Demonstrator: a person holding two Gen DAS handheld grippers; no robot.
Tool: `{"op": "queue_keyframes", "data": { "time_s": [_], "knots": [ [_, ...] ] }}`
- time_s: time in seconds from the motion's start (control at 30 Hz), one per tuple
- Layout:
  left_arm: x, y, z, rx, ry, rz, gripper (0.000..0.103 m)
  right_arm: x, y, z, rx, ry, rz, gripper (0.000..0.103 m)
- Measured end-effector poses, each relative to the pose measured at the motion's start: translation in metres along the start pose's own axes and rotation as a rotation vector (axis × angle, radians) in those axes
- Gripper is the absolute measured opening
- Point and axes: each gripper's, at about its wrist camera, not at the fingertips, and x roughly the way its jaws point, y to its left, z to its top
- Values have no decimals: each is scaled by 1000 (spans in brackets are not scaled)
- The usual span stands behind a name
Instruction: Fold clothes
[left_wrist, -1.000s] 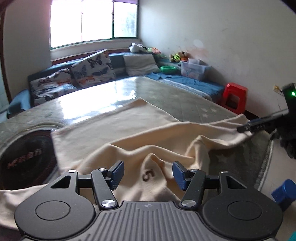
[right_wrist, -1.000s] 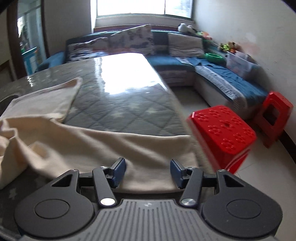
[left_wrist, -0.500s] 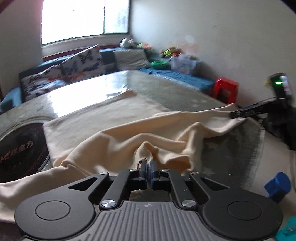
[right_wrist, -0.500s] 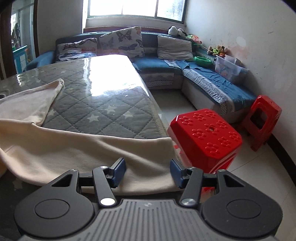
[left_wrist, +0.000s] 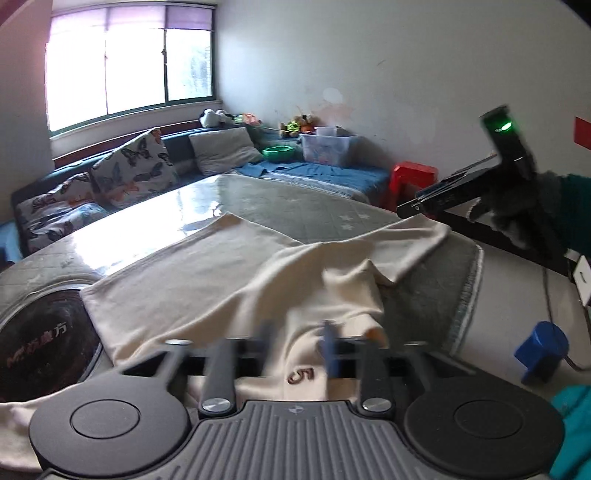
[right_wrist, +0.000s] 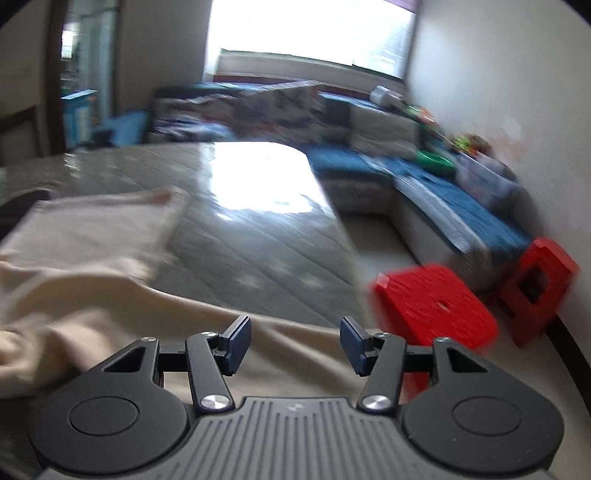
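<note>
A cream garment (left_wrist: 236, 280) with a brown "5" mark (left_wrist: 299, 376) lies rumpled across the quilted table; it also shows in the right wrist view (right_wrist: 85, 258). My left gripper (left_wrist: 297, 347) is blurred, its fingers apart, with the cloth by the "5" lying between them. My right gripper (right_wrist: 291, 345) is open and empty just above the garment's near edge; in the left wrist view it (left_wrist: 417, 208) hovers at the cloth's far right corner.
The grey quilted table cover (right_wrist: 258, 243) ends at the right edge. A red stool (right_wrist: 432, 306) stands beside it, another (right_wrist: 535, 291) by the blue sofa (right_wrist: 461, 210). A dark round inset (left_wrist: 40, 347) sits at the table's left. A blue object (left_wrist: 539, 350) is on the floor.
My left gripper, shut on the cloth half a second ago, has opened. The right gripper has lifted and swung, still open. The garment's right part now lies flatter.
</note>
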Motion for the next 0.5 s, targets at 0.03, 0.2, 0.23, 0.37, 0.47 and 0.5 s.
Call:
{"op": "queue_keyframes", "data": {
  "time_s": [0.03, 0.2, 0.23, 0.37, 0.47, 0.5],
  "knots": [
    [5, -1, -1, 2, 10, -1, 43, -4, 10, 4, -24, -6, 40, 54],
    [26, -5, -13, 12, 81, 21, 43, -15, 71, 10, -199, -16, 232, 53],
    [29, -5, -15, 5, 93, 30, 41, -17, 83, 10, -234, -11, 270, 53],
    [27, -1, -21, -33, 96, 28, 14, -18, 123, 2, -373, 28, 375, 52],
    [18, -1, -20, -48, 59, 17, 9, -14, 146, -9, -435, 67, 412, 48],
    [15, -1, -20, -49, 50, 9, 9, -12, 150, -12, -445, 78, 416, 45]
  ]
}}
